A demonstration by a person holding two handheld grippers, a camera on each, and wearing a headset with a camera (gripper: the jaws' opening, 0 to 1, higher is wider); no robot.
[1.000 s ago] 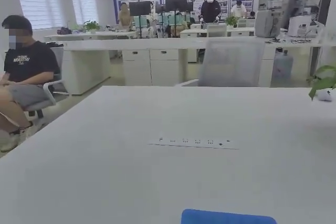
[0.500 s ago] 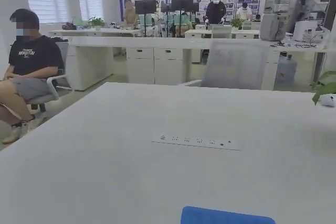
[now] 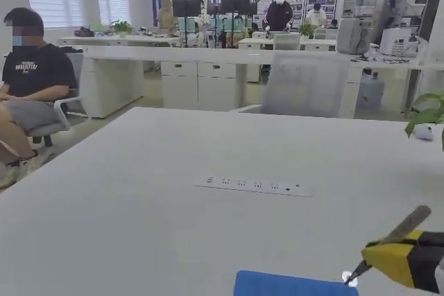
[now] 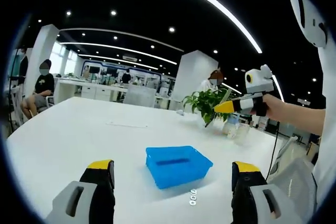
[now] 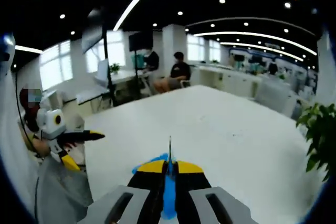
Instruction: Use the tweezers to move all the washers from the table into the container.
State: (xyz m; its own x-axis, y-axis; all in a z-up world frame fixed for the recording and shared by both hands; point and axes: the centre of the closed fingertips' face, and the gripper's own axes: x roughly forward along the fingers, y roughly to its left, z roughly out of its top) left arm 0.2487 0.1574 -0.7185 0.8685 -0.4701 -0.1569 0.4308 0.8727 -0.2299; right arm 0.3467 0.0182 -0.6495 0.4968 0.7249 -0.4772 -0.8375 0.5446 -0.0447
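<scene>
One white table [image 3: 173, 227] spreads ahead of both grippers. The blue container [image 4: 178, 165] sits ahead between my left gripper's [image 4: 172, 167] wide-spread jaws. My right gripper [image 5: 169, 168] is clenched on the tweezers [image 5: 169, 149]. Small washers [image 4: 193, 196] lie just nearer than the container.

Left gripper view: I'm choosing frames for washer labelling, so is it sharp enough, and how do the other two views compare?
Left gripper view: fisheye-bent toward the edges, but the centre is sharp and the washers are readable near the blue container. Head view: soft overall, evenly lit, no harsh glare. Right gripper view: the blurriest, with the tweezers showing as a faint line.
</scene>
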